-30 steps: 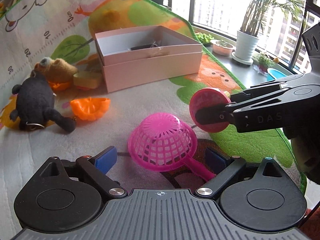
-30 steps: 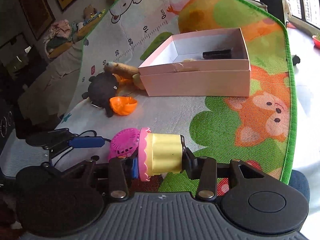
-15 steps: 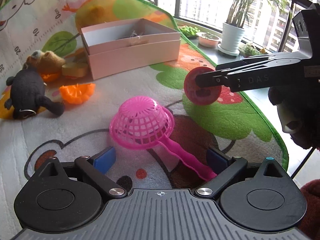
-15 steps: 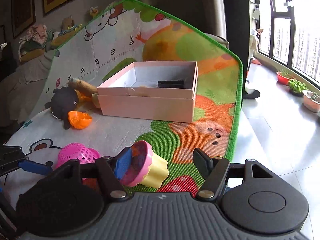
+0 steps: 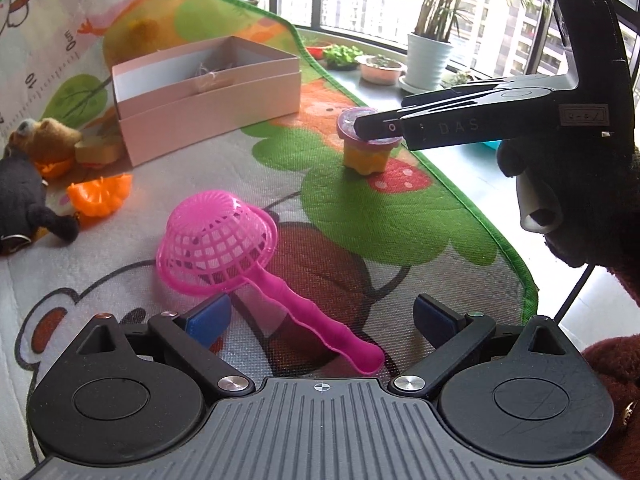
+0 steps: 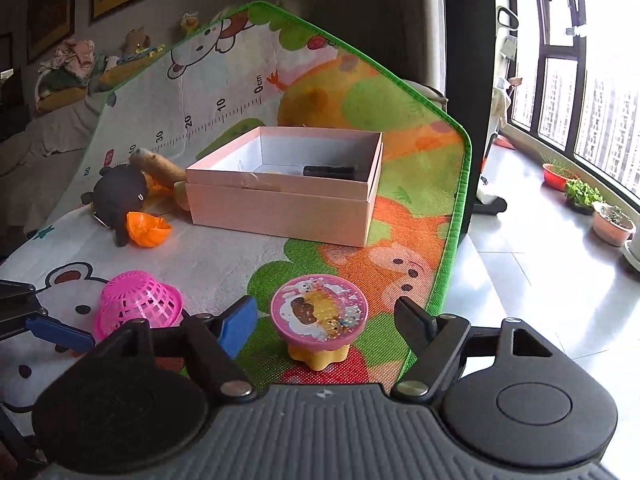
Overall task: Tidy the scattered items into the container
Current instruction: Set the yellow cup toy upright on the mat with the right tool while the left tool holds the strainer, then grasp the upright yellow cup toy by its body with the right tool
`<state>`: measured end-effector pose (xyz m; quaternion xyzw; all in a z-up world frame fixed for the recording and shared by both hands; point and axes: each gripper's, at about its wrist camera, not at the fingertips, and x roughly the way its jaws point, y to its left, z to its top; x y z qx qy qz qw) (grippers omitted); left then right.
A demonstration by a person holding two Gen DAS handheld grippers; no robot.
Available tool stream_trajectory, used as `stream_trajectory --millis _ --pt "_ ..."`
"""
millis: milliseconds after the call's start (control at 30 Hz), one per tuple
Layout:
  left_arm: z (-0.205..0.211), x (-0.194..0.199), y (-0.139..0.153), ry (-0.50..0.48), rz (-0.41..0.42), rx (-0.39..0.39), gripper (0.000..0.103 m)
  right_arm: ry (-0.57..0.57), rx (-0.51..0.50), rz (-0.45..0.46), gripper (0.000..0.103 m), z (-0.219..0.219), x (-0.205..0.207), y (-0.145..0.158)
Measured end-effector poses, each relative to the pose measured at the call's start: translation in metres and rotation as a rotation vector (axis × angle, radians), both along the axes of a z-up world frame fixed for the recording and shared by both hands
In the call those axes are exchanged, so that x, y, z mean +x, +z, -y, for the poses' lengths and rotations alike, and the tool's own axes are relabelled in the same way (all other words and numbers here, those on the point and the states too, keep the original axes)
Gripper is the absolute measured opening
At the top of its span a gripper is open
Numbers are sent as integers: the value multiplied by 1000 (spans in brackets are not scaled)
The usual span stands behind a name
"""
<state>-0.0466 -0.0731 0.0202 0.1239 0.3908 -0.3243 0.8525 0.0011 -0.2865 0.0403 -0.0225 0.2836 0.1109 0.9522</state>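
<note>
A cartoon play mat (image 6: 248, 252) covers the surface beside a window sill with potted plants (image 5: 430, 20). The pink box (image 6: 288, 196) holds a dark object (image 6: 329, 171). The right gripper (image 6: 326, 316) has just been opening, jaws clear of the toy cup (image 6: 319, 320) standing between them; the left gripper (image 5: 322, 316) gapes over the pink strainer (image 5: 220, 240).

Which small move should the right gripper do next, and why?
Probably close again on the toy cup and carry it to the pink box. The right gripper has just been opening; the cup stands upright on the play mat between its parted fingers, untouched, still outside the box.
</note>
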Motion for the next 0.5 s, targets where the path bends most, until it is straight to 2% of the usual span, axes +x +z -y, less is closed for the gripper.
stream_trajectory --millis 100,167,300,500 --pt "-3 0 -1 4 5 27 100 0 -3 3 88 -4 -2 -2" --pt "-9 0 -1 18 22 55 100 0 3 8 99 -5 -5 -2" --pt "-31 4 0 86 71 122 101 8 26 0 102 -7 -12 -4" --pt "-75 22 3 271 120 181 101 49 64 -85 103 -17 -18 -20"
